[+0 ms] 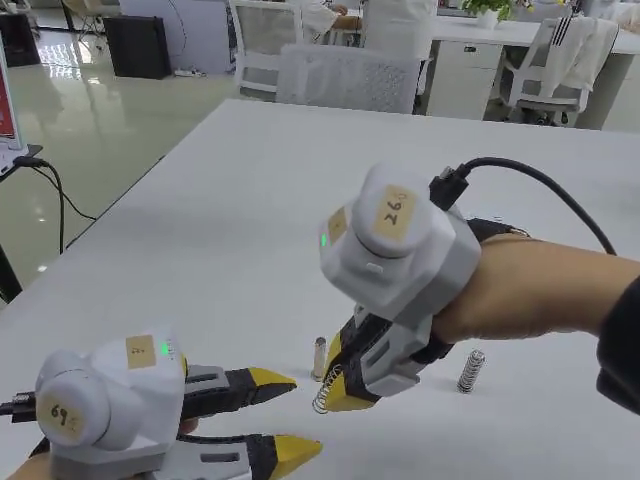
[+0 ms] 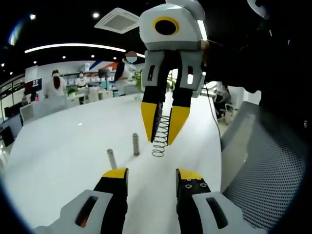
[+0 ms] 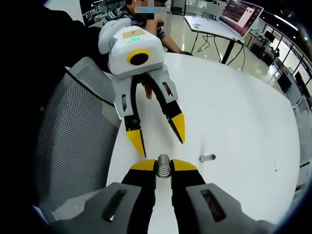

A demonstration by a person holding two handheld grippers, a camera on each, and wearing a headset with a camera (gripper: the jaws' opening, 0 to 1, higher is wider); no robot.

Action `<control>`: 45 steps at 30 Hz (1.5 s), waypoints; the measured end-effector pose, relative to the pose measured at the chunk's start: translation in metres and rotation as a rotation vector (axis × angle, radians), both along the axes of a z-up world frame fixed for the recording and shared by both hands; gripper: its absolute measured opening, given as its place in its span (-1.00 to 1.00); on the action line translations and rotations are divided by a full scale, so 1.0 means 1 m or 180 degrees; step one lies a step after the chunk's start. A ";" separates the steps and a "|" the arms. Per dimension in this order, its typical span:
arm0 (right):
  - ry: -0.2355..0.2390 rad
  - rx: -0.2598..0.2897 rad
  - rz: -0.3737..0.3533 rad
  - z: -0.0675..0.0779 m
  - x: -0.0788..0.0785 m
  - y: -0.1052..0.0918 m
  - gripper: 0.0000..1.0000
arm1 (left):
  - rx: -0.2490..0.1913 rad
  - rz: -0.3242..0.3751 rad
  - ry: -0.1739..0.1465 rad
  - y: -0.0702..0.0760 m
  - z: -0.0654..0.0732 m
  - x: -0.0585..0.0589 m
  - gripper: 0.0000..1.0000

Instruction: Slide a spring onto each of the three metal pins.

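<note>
Nearest, the left gripper (image 1: 295, 415) is wide open and empty, while the right gripper (image 1: 341, 378) pinches a spring (image 1: 322, 396).
That spring hangs tilted between the closed jaws, its lower end close to the white table (image 1: 200, 250), just beside a bare pin (image 1: 319, 358) standing upright between the two grippers. Further right, a second pin (image 1: 471, 370) seems to wear its spring already. So I judge one of three done and the second in hand; a third pin I cannot find. Nothing blocks the bare pin. Office chairs (image 1: 345, 80) stand far behind.
</note>
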State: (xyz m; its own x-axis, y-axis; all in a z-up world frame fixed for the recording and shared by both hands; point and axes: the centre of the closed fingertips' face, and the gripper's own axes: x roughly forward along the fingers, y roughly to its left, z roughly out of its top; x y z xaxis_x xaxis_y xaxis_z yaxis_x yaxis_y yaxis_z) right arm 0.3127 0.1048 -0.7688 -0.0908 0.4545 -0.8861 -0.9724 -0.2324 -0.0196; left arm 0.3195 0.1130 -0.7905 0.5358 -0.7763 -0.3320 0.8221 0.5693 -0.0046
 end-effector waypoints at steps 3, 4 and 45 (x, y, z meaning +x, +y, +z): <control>-0.0011 -0.0006 -0.0021 0.002 0.004 -0.002 -0.83 | 0.0022 0.0027 0.0012 0.002 -0.003 0.000 -0.30; -0.0023 -0.0013 -0.0028 0.003 0.006 -0.003 -0.83 | 0.0030 0.0039 0.0014 0.003 -0.004 0.001 -0.27; -0.0333 -0.0303 -0.0146 -0.014 0.083 0.018 -0.83 | 0.0099 0.0153 0.0045 0.011 -0.010 -0.002 -0.04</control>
